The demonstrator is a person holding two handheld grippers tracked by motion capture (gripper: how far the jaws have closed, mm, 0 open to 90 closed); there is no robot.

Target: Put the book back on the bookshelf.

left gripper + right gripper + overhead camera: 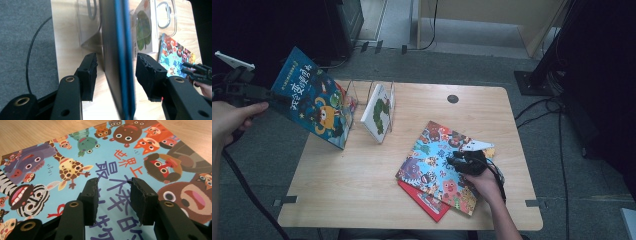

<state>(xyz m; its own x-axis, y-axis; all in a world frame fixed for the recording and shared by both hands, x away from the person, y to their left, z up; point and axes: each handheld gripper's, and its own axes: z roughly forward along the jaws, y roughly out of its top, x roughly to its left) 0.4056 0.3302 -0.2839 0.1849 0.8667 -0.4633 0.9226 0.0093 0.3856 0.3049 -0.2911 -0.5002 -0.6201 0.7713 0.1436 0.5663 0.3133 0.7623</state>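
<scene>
left gripper (116, 72) jaws stand apart around the upright blue book (314, 97) at the table's (362, 175) left edge, pads clear; right gripper (113, 200), open, rests over the animal-cover book (75, 162) lying flat.

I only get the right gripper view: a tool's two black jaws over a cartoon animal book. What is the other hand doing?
Observer: The left tool has a blue book between its open jaws; the pads stand clear of it.
Operator: Is anything under my animal book?
Observer: Yes, a red book pokes out beneath the animal book.
Operator: Any other books?
Observer: A white book with a green picture stands in a clear rack.
</scene>
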